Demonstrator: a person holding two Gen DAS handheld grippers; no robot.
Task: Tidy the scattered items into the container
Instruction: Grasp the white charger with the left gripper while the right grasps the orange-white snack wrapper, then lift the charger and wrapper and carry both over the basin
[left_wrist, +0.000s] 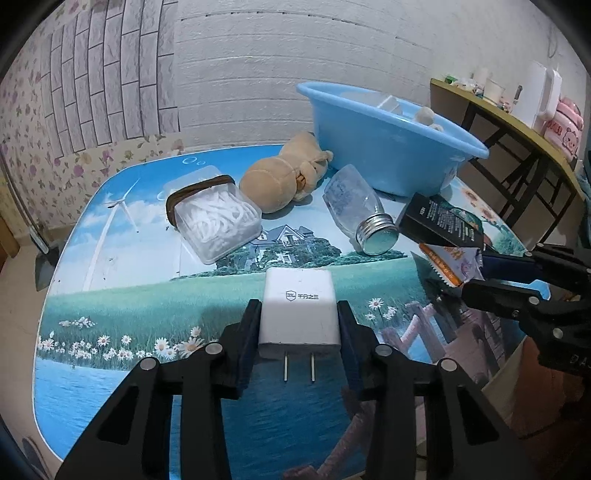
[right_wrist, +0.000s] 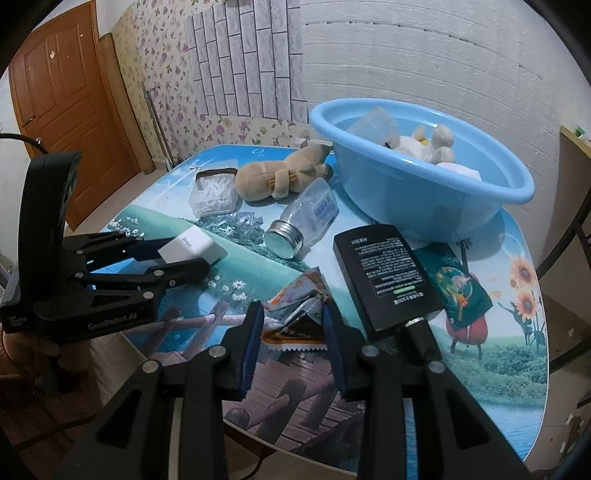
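My left gripper (left_wrist: 299, 308) is shut on a white charger plug (left_wrist: 299, 314) low over the picture-printed table (left_wrist: 147, 310), prongs toward the camera. My right gripper (right_wrist: 291, 314) is shut on a crumpled snack wrapper (right_wrist: 295, 299) near the table's front edge. Each gripper also shows in the other view: right gripper (left_wrist: 471, 273), left gripper (right_wrist: 188, 256). The blue basin (right_wrist: 406, 199) stands at the back right and holds a pale plush toy and white items. A tan plush toy (left_wrist: 280, 177), a clear box of white cord (left_wrist: 218, 221), a lidded glass jar (left_wrist: 354, 210) and a black pack (right_wrist: 384, 277) lie loose.
A green packet (right_wrist: 458, 291) lies under the black pack's right side. A side table (left_wrist: 517, 122) with a white kettle and a pink item stands to the right. A wooden door (right_wrist: 62, 92) is at the far left. The wall runs close behind the table.
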